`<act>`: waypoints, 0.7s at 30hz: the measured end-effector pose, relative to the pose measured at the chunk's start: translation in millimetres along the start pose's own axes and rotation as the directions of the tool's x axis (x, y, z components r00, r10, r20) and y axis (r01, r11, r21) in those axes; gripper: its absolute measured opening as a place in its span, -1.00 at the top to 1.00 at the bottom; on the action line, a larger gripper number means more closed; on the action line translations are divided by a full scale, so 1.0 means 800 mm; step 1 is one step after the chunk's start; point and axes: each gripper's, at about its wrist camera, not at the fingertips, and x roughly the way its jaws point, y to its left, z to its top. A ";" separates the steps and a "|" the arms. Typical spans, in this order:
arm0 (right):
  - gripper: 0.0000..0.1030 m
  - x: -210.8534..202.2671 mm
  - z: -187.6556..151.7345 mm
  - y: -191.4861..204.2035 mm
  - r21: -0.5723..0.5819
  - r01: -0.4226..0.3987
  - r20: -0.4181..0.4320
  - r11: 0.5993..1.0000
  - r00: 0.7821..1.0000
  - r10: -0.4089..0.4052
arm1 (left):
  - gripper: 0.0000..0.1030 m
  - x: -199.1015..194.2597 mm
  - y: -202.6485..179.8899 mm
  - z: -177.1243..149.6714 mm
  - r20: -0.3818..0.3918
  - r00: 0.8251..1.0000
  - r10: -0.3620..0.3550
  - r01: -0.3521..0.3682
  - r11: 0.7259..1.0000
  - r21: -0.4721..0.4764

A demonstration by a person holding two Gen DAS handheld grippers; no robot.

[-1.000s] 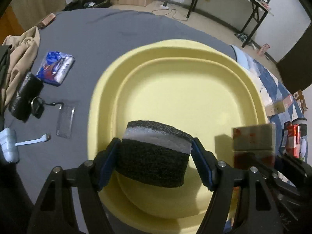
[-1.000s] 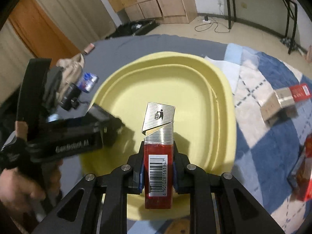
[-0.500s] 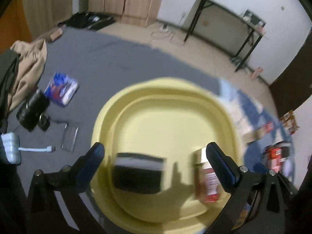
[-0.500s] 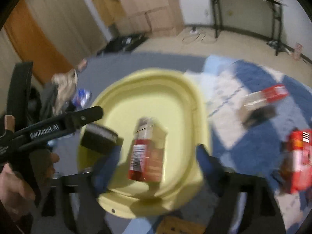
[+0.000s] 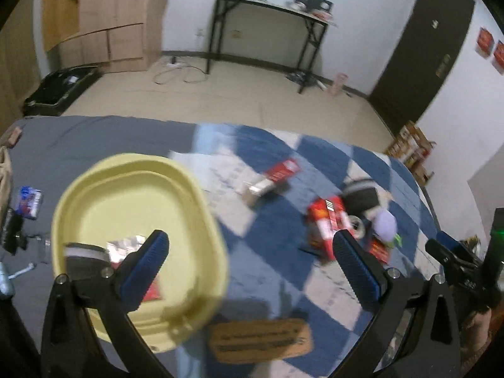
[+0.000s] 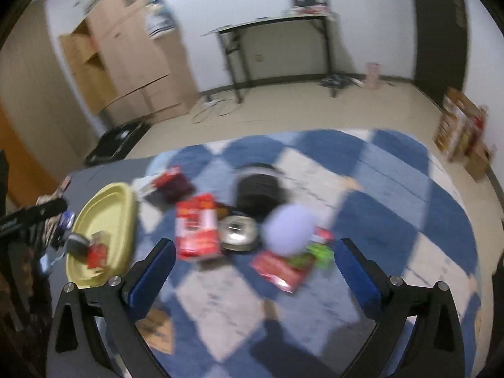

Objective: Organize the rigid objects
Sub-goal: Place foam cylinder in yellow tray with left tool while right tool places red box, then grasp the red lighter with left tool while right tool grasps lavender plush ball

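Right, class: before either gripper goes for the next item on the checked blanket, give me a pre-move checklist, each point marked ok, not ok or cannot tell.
1. Left gripper open, nothing between the pads: ok.
2. Right gripper open and empty, its jaws having just been opening: ok.
3. Foam block and red pack lie inside the yellow basin: ok.
4. Next items within view: red box, round tin, lilac ball on the blanket: ok.
5. Whether the ball rests on the flat red packet: cannot tell, blurred.

Both wrist views angled down, sharing yellow tray (image 5: 201,195), checkered blanket (image 6: 393,208)
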 end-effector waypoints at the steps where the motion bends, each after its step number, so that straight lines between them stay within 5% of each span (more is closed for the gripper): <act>1: -0.99 -0.001 -0.004 -0.011 0.015 0.003 -0.001 1.000 1.000 -0.003 | -1.00 0.005 -0.011 -0.003 -0.006 1.000 -0.010 0.010 1.000 0.007; 11: -0.94 0.061 -0.017 -0.041 0.006 0.017 0.091 1.000 0.996 -0.018 | -0.99 0.082 -0.117 -0.022 -0.076 0.997 -0.032 0.041 0.992 0.122; 13: -0.93 0.079 -0.013 -0.048 0.002 0.016 0.088 1.000 0.996 -0.017 | -0.93 0.096 -0.133 -0.024 -0.066 0.998 -0.023 0.034 0.986 0.164; 16: -0.90 0.111 -0.011 -0.050 -0.015 0.009 0.080 1.000 0.997 -0.008 | -0.60 0.117 -0.147 -0.019 -0.092 0.995 -0.023 0.040 0.981 0.188; 21: -0.85 0.145 -0.007 -0.060 0.005 -0.005 0.041 1.000 0.999 0.004 | -0.49 0.145 -0.142 -0.011 -0.114 0.993 -0.022 0.037 0.990 0.133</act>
